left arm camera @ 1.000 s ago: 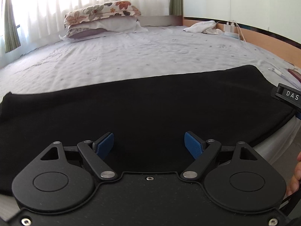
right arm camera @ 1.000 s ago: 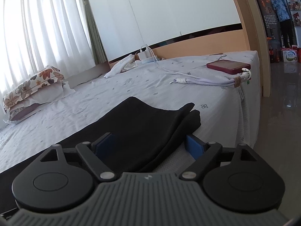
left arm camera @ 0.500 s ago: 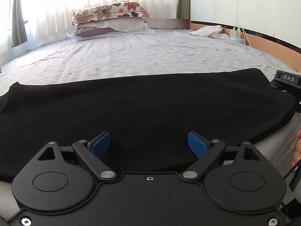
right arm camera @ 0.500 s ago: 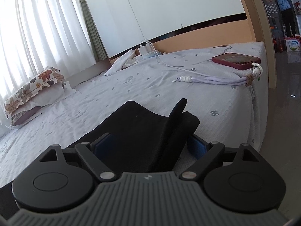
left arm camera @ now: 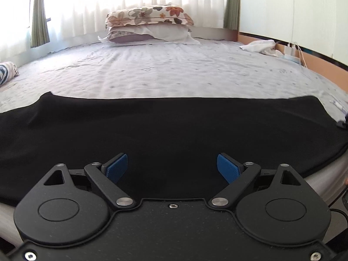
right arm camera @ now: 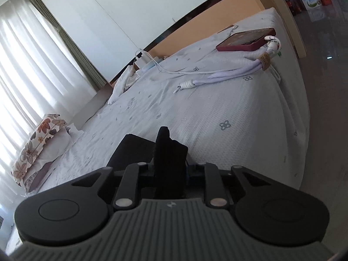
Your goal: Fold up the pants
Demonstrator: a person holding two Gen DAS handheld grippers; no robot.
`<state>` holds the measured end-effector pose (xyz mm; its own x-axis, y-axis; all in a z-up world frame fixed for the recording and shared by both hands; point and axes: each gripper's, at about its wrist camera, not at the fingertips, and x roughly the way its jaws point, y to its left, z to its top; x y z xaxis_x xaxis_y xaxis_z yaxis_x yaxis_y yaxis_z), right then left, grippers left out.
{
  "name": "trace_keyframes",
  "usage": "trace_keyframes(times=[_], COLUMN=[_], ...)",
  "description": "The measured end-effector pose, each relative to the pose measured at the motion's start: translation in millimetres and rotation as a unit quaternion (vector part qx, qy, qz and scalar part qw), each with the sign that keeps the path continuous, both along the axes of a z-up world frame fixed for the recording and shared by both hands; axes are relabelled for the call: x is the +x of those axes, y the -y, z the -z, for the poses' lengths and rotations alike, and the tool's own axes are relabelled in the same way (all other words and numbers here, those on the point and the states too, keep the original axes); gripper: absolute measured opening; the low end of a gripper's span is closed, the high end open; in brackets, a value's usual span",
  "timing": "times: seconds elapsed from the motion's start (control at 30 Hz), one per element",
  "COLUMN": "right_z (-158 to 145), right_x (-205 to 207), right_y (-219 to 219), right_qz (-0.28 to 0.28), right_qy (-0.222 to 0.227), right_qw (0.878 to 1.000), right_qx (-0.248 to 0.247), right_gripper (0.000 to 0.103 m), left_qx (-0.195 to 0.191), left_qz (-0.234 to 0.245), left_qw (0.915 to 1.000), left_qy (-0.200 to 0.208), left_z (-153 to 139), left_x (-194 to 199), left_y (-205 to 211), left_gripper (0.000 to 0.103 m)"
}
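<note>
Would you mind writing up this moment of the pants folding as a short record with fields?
Garment: black fabric pants, spread flat along the near edge of the bed
Surface: pale patterned bedsheet
Left tool: open above the pants, blue pads apart, nothing gripped
Right tool: jaws closing with a bunched end of the pants between them
Nearby: dark red phone and white cord on the bed; floral pillow at the far end

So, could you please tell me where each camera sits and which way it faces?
Left wrist: on the left gripper, jaws open, looking over black pants toward pillows; own fingers show.
Right wrist: on the right gripper, rolled, jaws closing on a bunched pants end, facing a phone.
Shared: pants, pillows, bed.
</note>
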<state>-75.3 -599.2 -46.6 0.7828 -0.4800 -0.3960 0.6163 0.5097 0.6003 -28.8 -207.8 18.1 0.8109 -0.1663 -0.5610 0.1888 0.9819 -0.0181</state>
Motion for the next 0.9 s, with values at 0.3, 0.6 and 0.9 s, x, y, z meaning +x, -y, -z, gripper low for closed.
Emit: trace_keyframes(times=[0.3, 0.6, 0.9], right_z=[-15.4, -47.9, -35.5], right_x=[10.1, 68.4, 100.1], right_y=[-29.7, -143.3, -270.4], right_qz=[-0.053, -0.225, -0.361], right_qy=[0.001, -0.030, -0.038], right_qw=[0.998, 0.970, 0.931], right_qx=[-0.041, -0.087, -0.044], right_gripper=[0.014, 0.014, 0.013], left_qx=[0.009, -0.003, -0.020], left_qz=[-0.084, -0.183, -0.223], left_qw=[0.9964, 0.9830, 0.9746], left_qy=[-0.006, -0.012, -0.014], left_z=[-9.1, -7.7, 1.5], left_x=[13.3, 18.1, 14.4], left_y=[-81.9, -170.9, -230.9], left_gripper=[0.089, 0.085, 0.085])
